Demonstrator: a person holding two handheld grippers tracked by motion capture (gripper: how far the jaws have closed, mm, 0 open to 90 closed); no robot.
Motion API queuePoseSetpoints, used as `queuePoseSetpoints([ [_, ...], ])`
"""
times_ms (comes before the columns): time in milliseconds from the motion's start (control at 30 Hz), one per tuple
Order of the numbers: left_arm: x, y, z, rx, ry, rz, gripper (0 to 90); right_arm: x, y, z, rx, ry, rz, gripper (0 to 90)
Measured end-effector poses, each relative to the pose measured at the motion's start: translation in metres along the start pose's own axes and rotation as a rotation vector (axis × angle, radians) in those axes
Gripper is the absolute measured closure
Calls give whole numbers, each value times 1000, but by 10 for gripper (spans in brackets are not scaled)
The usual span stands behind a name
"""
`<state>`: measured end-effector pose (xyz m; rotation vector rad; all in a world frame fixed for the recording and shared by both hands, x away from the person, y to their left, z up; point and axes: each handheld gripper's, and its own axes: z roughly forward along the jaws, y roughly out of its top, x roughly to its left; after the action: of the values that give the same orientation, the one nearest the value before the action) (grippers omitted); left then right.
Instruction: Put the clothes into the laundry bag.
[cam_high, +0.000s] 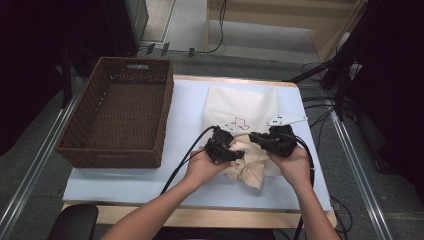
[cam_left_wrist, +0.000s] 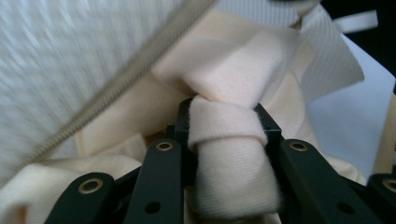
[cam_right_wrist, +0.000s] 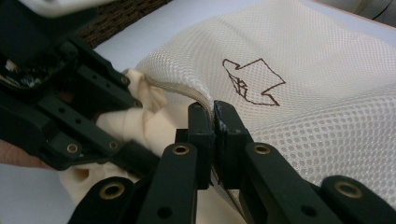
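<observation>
A cream garment (cam_high: 248, 165), bunched into a soft roll, is seen at the lower centre of the high view, at the near, open end of a cream mesh laundry bag (cam_high: 245, 107) that lies flat on the white table cover (cam_high: 190, 105). The arrangement is judged to serve the loading of the garment into the bag: one edge is lifted so that a mouth is formed, while the cloth is held ready to be fed through it.

In the left gripper view a rolled fold of the garment (cam_left_wrist: 229, 158) is clamped between the jaws of the left gripper (cam_left_wrist: 224, 123), at the centre of the frame; the bag's zip edge (cam_left_wrist: 116, 84) is seen running diagonally just above it, so the cloth is held just under that raised edge. In the right gripper view the right gripper (cam_right_wrist: 213, 122) is closed on the zip edge of the bag (cam_right_wrist: 187, 91), pinched thin between the jaws, with the printed outline figure (cam_right_wrist: 252, 84) just beyond on the mesh and the garment (cam_right_wrist: 144, 121) at the left, beneath the lifted edge.

In the high view the left gripper (cam_high: 222, 145) and right gripper (cam_high: 272, 140) are placed close together over the garment. A brown wicker basket (cam_high: 120, 115) stands at the left, apart from the work.
</observation>
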<state>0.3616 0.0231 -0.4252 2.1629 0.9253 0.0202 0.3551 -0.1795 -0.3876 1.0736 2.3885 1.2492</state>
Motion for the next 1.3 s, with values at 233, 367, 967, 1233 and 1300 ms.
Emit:
queuePoseSetpoints([
  [233, 1, 18, -2, -44, 58, -26, 715, 0, 2, -5, -35, 9, 13, 879],
  [367, 4, 21, 6, -43, 84, -38, 713, -1, 1, -5, -29, 7, 12, 882],
  [967, 21, 23, 21, -79, 84, -93, 652, -3, -2, -1, -5, 8, 18, 885],
  [1233, 14, 19, -1, -57, 30, -55, 530, -6, -3, -2, -7, -1, 29, 885],
  [1300, 12, 18, -9, -58, 19, -40, 494, -7, -3, -2, -7, -3, 30, 885],
])
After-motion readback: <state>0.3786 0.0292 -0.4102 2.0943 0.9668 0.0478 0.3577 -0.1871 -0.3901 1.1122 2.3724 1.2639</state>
